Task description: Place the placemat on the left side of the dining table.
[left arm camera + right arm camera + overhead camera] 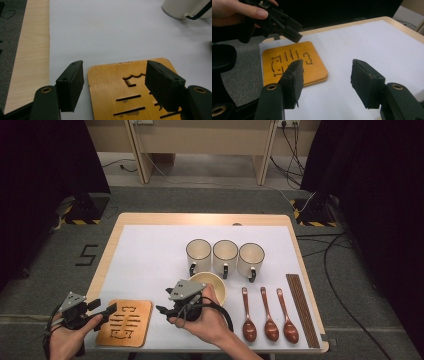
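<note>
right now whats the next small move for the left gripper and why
Probably ease the left gripper forward and down so its jaws straddle the near corner of the wooden trivet. Its jaws are open with nothing between them, hovering over that edge, and the trivet lies flat on the white mat. The right gripper is open too, off to the side.
</note>
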`<state>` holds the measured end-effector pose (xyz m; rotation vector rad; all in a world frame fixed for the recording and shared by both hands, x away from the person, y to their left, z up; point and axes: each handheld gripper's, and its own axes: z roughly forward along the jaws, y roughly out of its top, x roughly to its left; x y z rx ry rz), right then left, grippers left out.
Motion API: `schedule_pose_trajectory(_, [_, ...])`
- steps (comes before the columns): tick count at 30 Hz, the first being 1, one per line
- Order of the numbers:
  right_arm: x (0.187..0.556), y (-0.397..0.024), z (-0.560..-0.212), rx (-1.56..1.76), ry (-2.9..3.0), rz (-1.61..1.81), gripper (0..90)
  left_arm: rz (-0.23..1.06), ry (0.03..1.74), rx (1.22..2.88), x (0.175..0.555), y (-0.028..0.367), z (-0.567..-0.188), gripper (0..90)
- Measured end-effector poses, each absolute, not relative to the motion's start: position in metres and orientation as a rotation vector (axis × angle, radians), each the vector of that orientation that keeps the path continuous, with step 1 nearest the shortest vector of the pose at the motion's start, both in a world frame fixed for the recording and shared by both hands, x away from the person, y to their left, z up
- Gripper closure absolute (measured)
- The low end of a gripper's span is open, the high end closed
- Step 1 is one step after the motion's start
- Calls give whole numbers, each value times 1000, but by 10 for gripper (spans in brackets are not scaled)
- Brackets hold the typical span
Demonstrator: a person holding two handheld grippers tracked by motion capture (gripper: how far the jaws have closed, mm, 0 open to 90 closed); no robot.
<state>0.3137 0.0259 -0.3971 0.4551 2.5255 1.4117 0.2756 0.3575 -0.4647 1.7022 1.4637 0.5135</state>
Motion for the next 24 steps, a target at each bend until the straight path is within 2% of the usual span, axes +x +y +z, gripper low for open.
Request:
schedule_pose_trajectory(15, [304,72,-439,389,2701,1351,429,480,1482,1703,275,362,-473,302])
schedule_pose_trajectory(24, [302,85,-456,409,2772,1341,408,453,1498,1705,271,364,-481,302])
